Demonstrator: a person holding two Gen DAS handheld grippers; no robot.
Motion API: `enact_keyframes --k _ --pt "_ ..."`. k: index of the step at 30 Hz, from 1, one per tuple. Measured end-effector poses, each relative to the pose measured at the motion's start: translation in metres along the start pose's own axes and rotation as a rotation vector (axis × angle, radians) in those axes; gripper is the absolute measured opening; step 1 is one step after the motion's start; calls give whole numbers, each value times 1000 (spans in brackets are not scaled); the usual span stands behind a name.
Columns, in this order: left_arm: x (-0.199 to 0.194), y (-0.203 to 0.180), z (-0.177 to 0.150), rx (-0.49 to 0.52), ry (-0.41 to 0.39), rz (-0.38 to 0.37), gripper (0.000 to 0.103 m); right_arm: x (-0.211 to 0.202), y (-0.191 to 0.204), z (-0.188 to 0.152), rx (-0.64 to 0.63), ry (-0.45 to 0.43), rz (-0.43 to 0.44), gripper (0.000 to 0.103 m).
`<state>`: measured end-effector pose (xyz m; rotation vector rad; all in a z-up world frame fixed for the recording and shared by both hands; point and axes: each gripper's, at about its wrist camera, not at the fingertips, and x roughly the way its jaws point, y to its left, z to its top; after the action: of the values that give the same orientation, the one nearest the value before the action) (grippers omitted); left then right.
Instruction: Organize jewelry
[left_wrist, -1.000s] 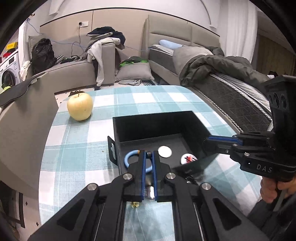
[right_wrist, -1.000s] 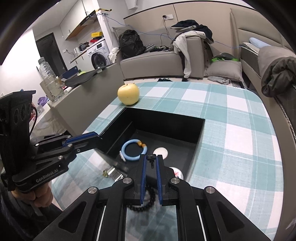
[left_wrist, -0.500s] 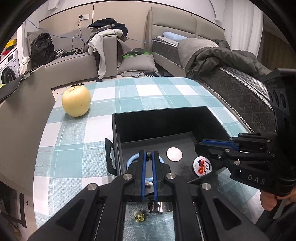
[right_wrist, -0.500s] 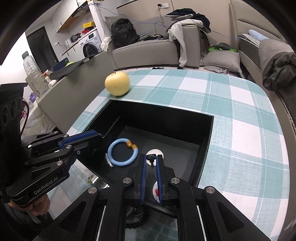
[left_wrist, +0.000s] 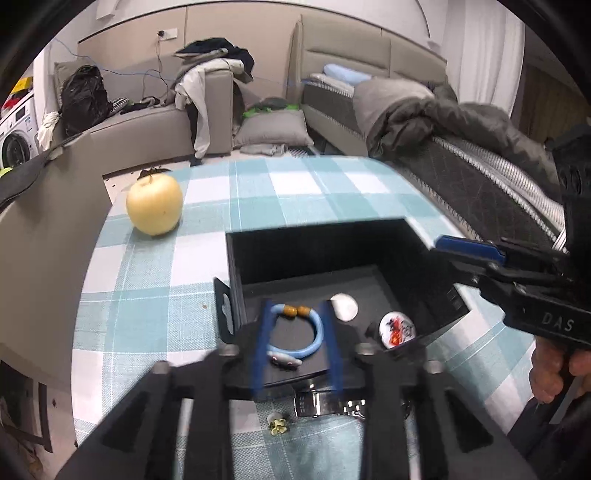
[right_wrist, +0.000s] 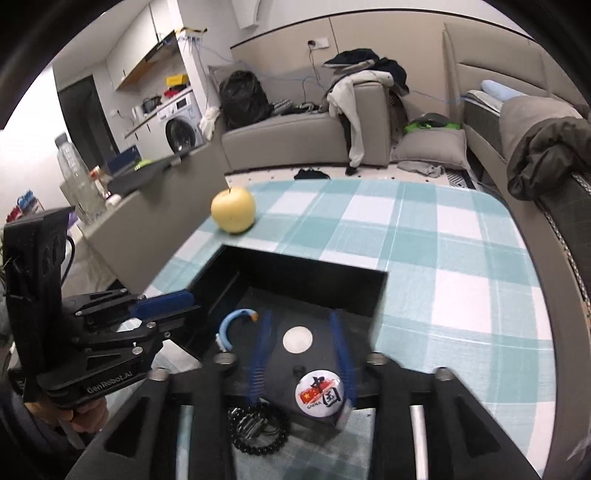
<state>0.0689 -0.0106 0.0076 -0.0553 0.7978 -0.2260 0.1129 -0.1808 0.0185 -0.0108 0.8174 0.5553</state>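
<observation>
Checked tablecloth (left_wrist: 303, 192) in teal and white covers the table, and everything else sits on it around one landmark, the open black box (left_wrist: 332, 254). Beyond the box's far left corner stands a yellow apple (left_wrist: 154, 204), well apart from it.

Both grippers hang over the box's near edge, pointing down into it. The left gripper (left_wrist: 295, 314) has its blue jaws spreading apart, blurred by the motion, with nothing pressed between them; seen through the gap, the light blue bracelet (left_wrist: 295, 332) with its amber beads lies on the box floor in the near left part. The right gripper (right_wrist: 301, 325) is likewise opening, its pads gripping nothing; a plain white round disc (right_wrist: 297, 340) lies on the box floor between its fingers, and a round pin badge (right_wrist: 320, 394) with red and black lettering lies nearer, by the box's near wall.

Outside the box, just beside its near wall, a metal watch band (left_wrist: 328, 404) lies on the cloth, touching a black bead bracelet (right_wrist: 258, 428). To the left of the band sits a small yellowish flower-shaped piece (left_wrist: 277, 422), apart from the box.
</observation>
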Motion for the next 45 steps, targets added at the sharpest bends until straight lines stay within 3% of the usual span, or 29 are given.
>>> enact_keyframes --k 1,3,4,5,8,11,15,18,20,25,28,32,35,41,45 --pt "-8 2 1 -14 -23 -2 47 -5 -2 -1 7 -11 -6 61" --pt "-21 6 1 -47 -59 2 80 -13 -5 -5 25 -15 -35 84" --pt "-25 8 1 -62 -70 10 87 -17 -7 -9 33 -14 -55 95" --pt "-33 12 -2 -84 -85 28 99 -19 -8 -11 39 -9 -75 99" --pt "-41 21 -11 -129 -105 109 102 -23 -10 -23 29 22 -112 103" --pt "-34 30 -18 -164 -55 143 102 -20 -10 -35 2 88 -114 103" --pt "-23 36 -28 -183 17 151 102 -6 3 -49 -25 195 6 102" --pt "-15 34 -33 -152 55 174 102 1 12 -52 -24 217 60 102" --pt "-10 34 -37 -133 85 183 102 10 18 -55 -24 252 86 100" --pt "-1 34 -47 -128 155 169 102 25 29 -61 -50 315 110 62" --pt "2 32 -50 -112 173 170 102 29 37 -65 -75 340 143 50" --pt "3 32 -53 -102 187 165 102 31 46 -65 -84 344 184 42" --pt "3 32 -53 -101 188 165 102 30 48 -66 -101 340 166 40" --pt "5 33 -52 -108 192 163 102 38 50 -72 -123 363 101 27" --pt "6 31 -52 -102 193 164 102 37 57 -75 -174 358 70 26"
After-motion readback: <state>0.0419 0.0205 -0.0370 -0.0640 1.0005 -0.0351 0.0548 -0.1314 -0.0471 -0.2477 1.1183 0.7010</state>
